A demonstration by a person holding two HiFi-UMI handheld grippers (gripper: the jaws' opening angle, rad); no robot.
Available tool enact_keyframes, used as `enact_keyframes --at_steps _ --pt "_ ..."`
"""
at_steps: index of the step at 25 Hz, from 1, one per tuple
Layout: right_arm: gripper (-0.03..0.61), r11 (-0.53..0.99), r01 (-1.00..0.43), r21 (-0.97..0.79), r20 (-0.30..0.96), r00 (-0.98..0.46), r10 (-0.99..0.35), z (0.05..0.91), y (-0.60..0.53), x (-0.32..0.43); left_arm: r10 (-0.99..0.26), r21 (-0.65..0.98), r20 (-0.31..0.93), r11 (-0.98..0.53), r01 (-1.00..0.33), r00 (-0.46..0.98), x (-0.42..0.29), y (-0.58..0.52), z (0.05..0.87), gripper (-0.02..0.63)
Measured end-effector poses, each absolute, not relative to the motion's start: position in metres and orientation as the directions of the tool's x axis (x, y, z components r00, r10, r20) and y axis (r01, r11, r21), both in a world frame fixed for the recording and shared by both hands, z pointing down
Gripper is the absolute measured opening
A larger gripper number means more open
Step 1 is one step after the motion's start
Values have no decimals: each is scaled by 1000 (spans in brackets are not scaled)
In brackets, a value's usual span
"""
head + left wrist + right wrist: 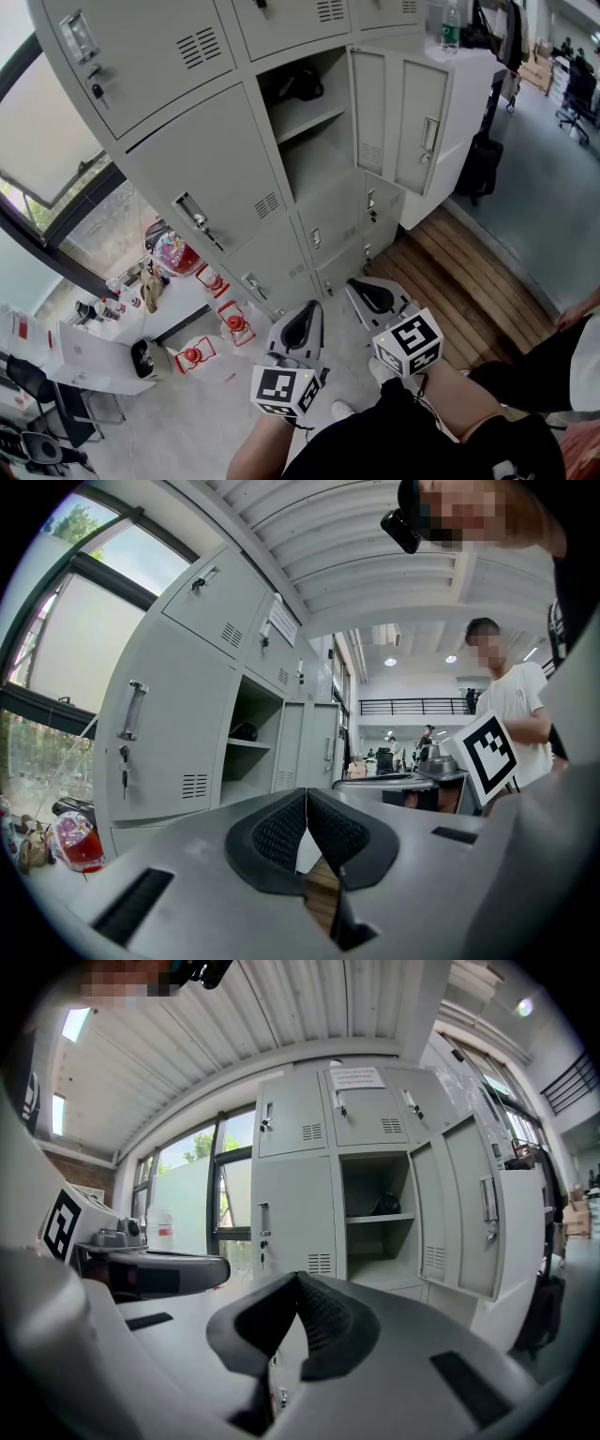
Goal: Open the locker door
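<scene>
A bank of grey lockers [202, 192] fills the upper head view. One middle locker door [419, 125] stands swung open to the right, handle outward. Its compartment [314, 141] is exposed, with a dark object [300, 84] on the shelf. My left gripper [302, 328] and right gripper [373, 296] hang low in front of the lockers, well away from any door. Both are shut on nothing. The left gripper view shows its black pads [281, 832] pressed together, the open compartment [251, 752] beyond. In the right gripper view the gripper [298, 1321] is likewise shut, facing the open door [473, 1213].
Red lantern-like items [234, 323] and clutter sit on the floor at the left, below a window [56, 178]. A wooden platform [459, 272] lies right of the lockers. A white cabinet [469, 103] stands behind the open door. A person [511, 705] stands at the right.
</scene>
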State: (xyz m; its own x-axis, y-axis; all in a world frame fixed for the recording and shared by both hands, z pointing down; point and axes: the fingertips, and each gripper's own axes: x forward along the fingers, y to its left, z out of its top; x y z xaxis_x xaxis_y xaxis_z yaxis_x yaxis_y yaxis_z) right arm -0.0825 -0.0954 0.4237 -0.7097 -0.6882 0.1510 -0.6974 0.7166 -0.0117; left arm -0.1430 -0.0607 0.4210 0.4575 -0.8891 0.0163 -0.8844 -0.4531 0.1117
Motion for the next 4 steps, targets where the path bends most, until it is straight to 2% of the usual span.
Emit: enact_keyframes --at_steps 4 --pt "54 716 -698 -12 153 -709 -689 424 -98 -83 -889 111 16 -454 -884 459 -143 -62 421 17"
